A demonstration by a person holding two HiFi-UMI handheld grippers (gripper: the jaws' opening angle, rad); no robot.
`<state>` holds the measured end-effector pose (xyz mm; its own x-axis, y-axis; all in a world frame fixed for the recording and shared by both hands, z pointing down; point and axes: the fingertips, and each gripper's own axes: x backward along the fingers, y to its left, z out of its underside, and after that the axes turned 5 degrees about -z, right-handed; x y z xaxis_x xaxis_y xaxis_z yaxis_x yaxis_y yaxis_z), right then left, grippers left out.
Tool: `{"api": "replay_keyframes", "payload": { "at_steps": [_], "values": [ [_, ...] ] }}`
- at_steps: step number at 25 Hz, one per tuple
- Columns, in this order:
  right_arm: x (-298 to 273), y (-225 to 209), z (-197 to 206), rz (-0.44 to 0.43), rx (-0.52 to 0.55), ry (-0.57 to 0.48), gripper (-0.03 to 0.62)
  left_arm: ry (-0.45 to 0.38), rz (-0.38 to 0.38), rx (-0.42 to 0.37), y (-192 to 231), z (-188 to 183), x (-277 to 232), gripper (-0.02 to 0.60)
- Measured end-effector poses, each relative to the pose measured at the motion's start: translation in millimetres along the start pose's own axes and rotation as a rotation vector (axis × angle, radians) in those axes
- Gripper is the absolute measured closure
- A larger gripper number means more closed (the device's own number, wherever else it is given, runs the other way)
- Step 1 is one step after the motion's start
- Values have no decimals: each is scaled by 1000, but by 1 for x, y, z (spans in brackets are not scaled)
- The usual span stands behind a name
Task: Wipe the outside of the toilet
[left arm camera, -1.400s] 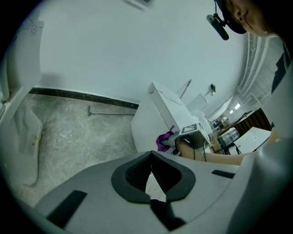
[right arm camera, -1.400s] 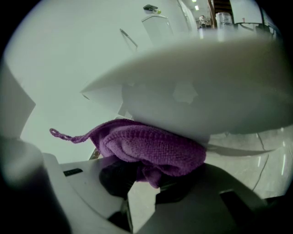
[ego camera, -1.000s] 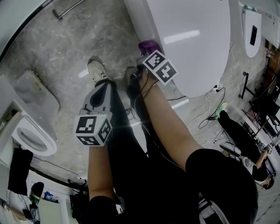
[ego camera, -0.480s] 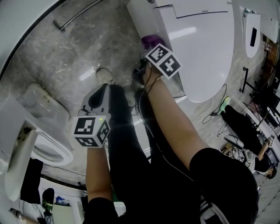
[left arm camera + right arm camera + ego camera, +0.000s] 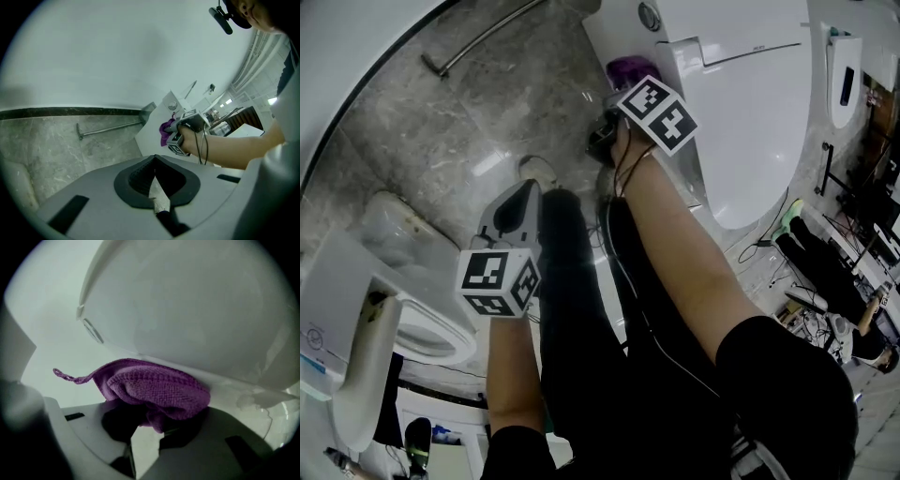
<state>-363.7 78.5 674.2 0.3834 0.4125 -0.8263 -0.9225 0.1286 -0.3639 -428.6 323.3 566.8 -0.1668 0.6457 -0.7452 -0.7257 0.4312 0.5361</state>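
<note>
The right gripper pinches a purple knitted cloth against the glossy white toilet. The left gripper, jaws pressed together, holds nothing

Glossy smooth white toilet, purple knit cloth w/ ribbed texture, polished grey stone-look floor

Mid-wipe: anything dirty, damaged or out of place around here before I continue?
Nothing wrong at the wipe: the purple cloth is bunched in the right claw against the toilet. Two oddities: a metal bar seems to lie on the floor by the wall, and the second toilet at lower left has brown grime.
</note>
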Motion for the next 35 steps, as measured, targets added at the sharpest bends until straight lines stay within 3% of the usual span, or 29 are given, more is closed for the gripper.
{"api": "replay_keyframes", "payload": {
  "at_steps": [10,15,19,28,35],
  "values": [
    [-51,81,-37,-71,76,-60,503,22,4,2,26,-3,2,575],
    [-62,104,-47,-108,175,-92,503,-48,-2,-5,30,-15,11,575],
    [-50,131,-48,-186,271,-118,503,-79,-7,-6,29,-24,18,575],
    [61,172,-51,-402,348,-188,503,-165,-33,-46,-2,-62,47,575],
    [194,127,-90,-441,430,-285,503,-238,-39,-115,-86,-80,68,574]
  ]
}}
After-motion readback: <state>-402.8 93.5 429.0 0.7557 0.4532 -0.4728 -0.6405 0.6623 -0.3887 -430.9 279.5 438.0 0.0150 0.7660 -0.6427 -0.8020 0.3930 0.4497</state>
